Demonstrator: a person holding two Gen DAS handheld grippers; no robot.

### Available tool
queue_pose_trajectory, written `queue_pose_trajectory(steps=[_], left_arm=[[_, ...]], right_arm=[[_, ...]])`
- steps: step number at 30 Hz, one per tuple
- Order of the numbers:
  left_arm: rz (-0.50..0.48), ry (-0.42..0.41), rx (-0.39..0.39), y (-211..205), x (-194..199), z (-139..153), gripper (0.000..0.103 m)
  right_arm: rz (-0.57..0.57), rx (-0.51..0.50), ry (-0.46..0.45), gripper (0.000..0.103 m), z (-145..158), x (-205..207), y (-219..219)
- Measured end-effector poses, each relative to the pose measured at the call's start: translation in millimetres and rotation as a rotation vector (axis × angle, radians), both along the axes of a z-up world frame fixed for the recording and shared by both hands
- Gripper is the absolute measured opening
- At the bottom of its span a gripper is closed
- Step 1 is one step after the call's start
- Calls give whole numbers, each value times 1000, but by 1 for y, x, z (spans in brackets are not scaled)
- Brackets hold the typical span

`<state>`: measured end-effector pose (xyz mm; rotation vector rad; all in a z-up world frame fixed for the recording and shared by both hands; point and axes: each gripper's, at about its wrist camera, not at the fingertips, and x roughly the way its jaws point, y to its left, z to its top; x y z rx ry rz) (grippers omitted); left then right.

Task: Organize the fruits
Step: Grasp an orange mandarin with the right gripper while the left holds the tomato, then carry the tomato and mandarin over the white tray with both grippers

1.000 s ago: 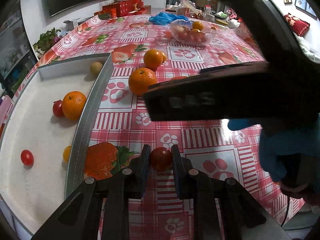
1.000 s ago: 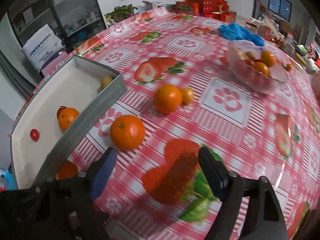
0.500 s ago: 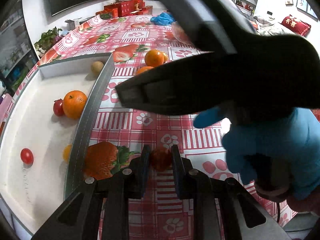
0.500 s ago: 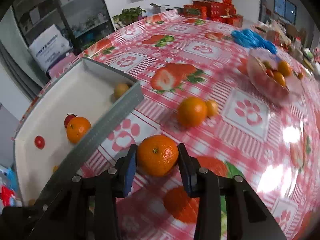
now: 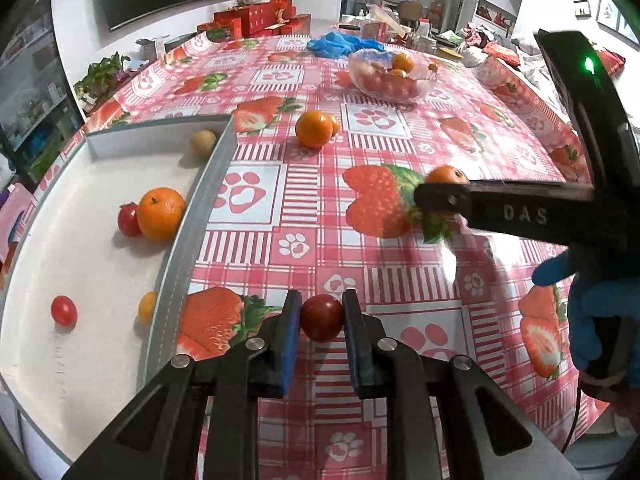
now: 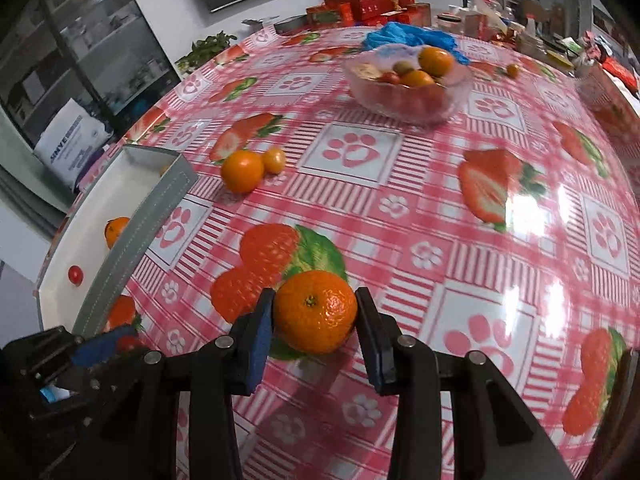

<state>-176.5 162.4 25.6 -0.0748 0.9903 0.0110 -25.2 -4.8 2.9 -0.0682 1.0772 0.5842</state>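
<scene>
Black two-finger grippers with blue-padded fingers, silver screws, white "DAS" lettering, green light, blue glove.

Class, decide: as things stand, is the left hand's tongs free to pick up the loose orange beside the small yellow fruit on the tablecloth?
Probably not: the left tongs are shut on a cherry tomato. The way to the orange looks clear.

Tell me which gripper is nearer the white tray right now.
Left. The left gripper, shut on a cherry tomato, sits just beside the tray's grey wall. The right gripper, shut on an orange, is further out over the tablecloth.
</scene>
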Motion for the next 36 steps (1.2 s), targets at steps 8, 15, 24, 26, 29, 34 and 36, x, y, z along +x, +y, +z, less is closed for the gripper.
queue_pose_trajectory(steps=[8, 15, 24, 26, 29, 34, 36], left_arm=[[-3, -30, 16, -1, -3, 16, 22], [16, -50, 16, 7, -9, 21, 22], [31, -65, 1, 18, -14, 25, 22], [34, -70, -2, 19, -15, 26, 22], [39, -73, -5, 22, -17, 27, 22], [50, -76, -15, 27, -20, 28, 22], [51, -77, -18, 28, -20, 28, 22]], right_arm=[[-1, 15, -5, 43, 4, -7, -1], [13, 11, -19, 43, 11, -14, 5], [25, 5, -22, 43, 14, -20, 16], [29, 3, -22, 43, 14, -22, 17], [32, 0, -20, 43, 13, -25, 18], [31, -8, -12, 43, 9, -28, 17], [30, -10, -6, 43, 7, -29, 16]])
